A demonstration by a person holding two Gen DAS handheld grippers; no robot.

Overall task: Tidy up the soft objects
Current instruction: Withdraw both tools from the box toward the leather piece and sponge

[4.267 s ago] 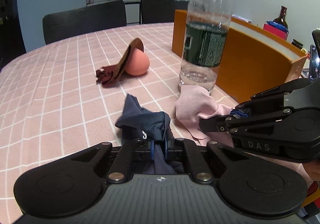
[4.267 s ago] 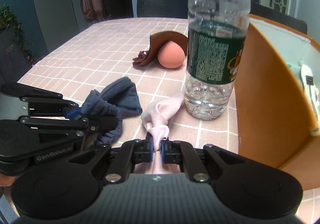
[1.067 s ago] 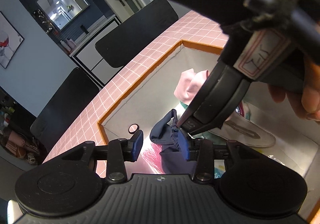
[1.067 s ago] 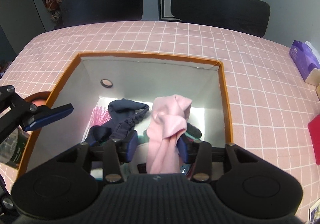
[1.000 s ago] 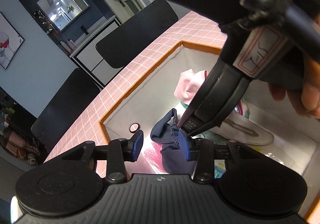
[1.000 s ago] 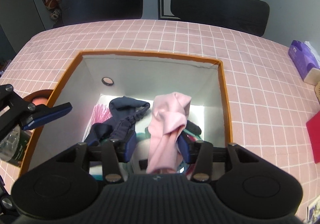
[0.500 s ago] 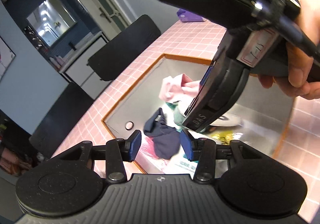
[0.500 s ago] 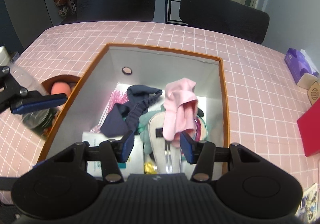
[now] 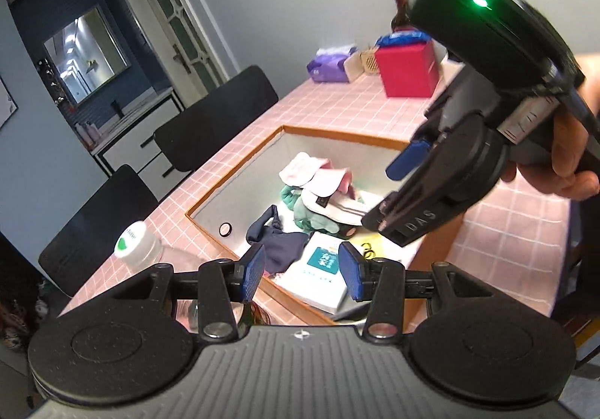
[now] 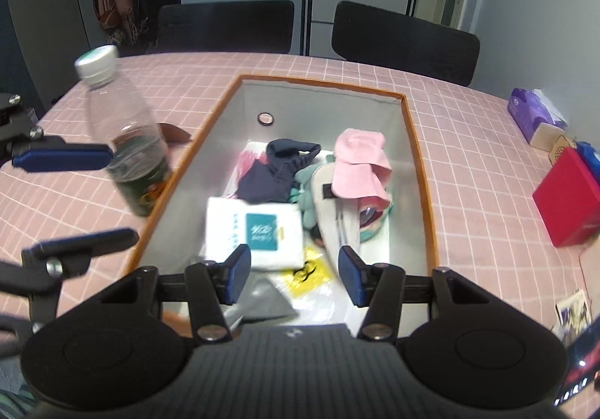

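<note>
An orange box stands on the pink checked table. In it lie a navy cloth and a pink cloth on top of other items; both also show in the left wrist view, navy and pink. My left gripper is open and empty above the box's near-left edge. My right gripper is open and empty above the box's near end; it shows in the left wrist view.
A water bottle stands left of the box, with a brown item behind it. A white packet, a slipper and a yellow bag lie in the box. A red box and tissue pack sit right. Two black chairs stand behind.
Both grippers carried the cloths from the table over the box, opened and let them fall in. Since then both have lifted up and back, empty.
</note>
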